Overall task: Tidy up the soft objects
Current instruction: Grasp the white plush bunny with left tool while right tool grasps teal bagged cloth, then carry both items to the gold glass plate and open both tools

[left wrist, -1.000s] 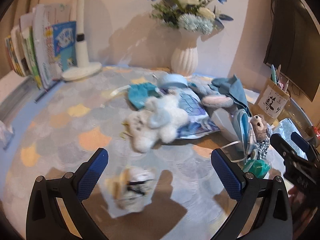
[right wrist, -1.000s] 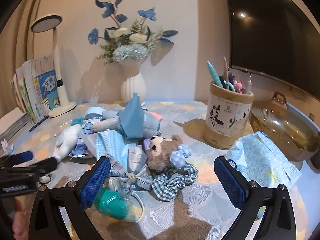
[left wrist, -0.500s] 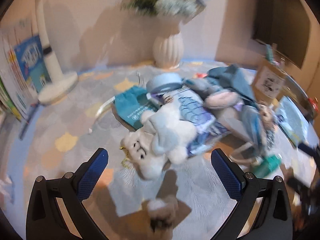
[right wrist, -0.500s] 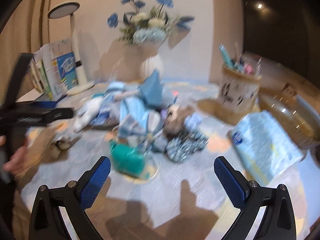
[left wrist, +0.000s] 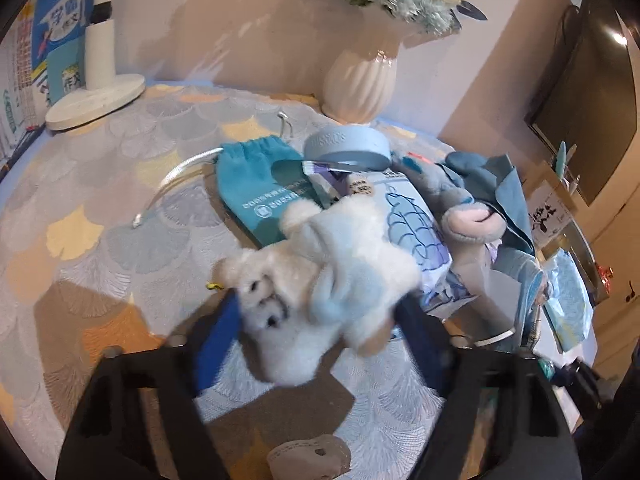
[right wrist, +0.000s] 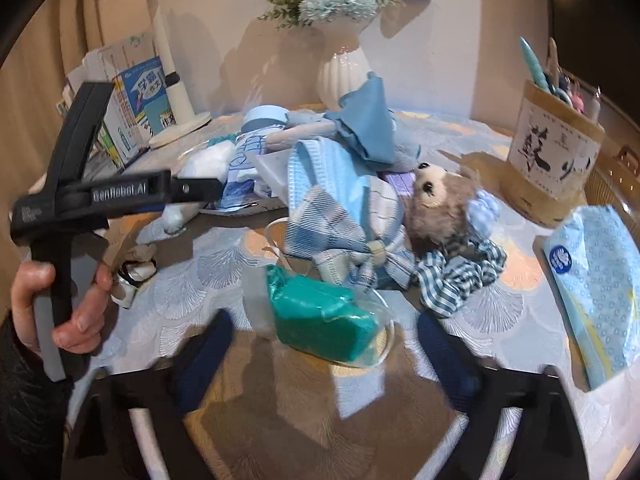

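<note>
A white plush toy in a pale blue top (left wrist: 320,280) lies on the table between the blue pads of my left gripper (left wrist: 320,320), whose jaws stand close to its sides; I cannot tell if they press it. The left gripper also shows in the right wrist view (right wrist: 192,190), reaching into the pile. My right gripper (right wrist: 320,356) is open, just short of a green bundle in clear wrap (right wrist: 324,320). Behind that lie a brown teddy bear (right wrist: 436,208), a checked scrunchie (right wrist: 460,276) and a plaid bow (right wrist: 340,232).
A teal pouch (left wrist: 260,188), a blue ring (left wrist: 346,148) and a grey plush (left wrist: 464,216) lie in the pile. A white vase (left wrist: 360,84), a lamp base (left wrist: 94,100), a pen holder (right wrist: 556,160), a tissue pack (right wrist: 596,288) and a small wrapped item (right wrist: 134,272) stand around.
My left gripper has moved forward over the small wrapped item to the white plush, and its jaws have narrowed around it. My right gripper has come lower and closer to the green bundle.
</note>
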`<state>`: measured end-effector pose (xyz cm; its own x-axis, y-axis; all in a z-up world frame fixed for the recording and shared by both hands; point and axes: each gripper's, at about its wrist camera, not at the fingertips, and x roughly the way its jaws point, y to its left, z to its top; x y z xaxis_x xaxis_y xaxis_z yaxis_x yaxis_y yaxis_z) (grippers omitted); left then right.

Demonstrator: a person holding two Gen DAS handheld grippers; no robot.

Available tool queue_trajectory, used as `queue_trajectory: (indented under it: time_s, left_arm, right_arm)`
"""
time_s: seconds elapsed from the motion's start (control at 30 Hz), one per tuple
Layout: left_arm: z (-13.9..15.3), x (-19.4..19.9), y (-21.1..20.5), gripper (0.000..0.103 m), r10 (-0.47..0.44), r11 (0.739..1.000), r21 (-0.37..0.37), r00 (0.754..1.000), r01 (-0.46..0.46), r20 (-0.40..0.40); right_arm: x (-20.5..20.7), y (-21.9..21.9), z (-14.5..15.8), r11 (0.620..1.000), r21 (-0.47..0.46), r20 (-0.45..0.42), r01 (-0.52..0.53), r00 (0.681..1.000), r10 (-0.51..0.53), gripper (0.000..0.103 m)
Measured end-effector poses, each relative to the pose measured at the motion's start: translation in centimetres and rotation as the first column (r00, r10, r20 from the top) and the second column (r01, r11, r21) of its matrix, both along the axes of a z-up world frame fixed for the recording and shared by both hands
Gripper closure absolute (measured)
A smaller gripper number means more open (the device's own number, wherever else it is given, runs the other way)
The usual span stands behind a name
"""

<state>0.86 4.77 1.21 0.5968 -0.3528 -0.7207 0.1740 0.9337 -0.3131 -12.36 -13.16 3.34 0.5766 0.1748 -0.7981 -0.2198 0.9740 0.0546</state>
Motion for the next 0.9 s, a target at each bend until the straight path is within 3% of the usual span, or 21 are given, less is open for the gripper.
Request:
queue_trajectory:
  time_s: [0.03,0.17,0.33,0.67,0.9]
  left_arm:
    - [0.1,0.0,0.0,0.039,0.0,1.0,0.001,1.0,0.0,0.004]
    - [0.8,-0.5,0.3,0.046,-0.007,1.0,-0.02,0.999,0.008,0.048]
    - [1.6,-1.1,1.6,0.046,0.013,0.996,-0.086,0.996,-0.006,0.084]
    - [5.3,-5.5,-2.1,0.046,-0.023,1.0,-0.008,0.984,0.025,0.178]
    - [10.2,-4.2,-7.4,0.046,-0.084,0.996,0.037,0.964,0.077,0.25]
  right_arm:
    - [0.0,0.3,-0.3,1.0,-0.013,-0.001,-0.006,1.0,0.006,0.049]
    - [-0.8,0.1,-0.2,1.0,-0.011,0.035,-0.011,0.999,0.011,0.06]
    - [-1.5,-0.7,0.8,0.999,0.038,0.081,-0.009,0.997,0.006,0.061]
    - [-1.9,-3.8,3.6,0.988,0.15,0.097,0.027,0.994,-0.042,0.06]
    - [-1.3,-9.3,7.1,0.966,0.21,0.139,0.15,0.974,-0.181,0.06]
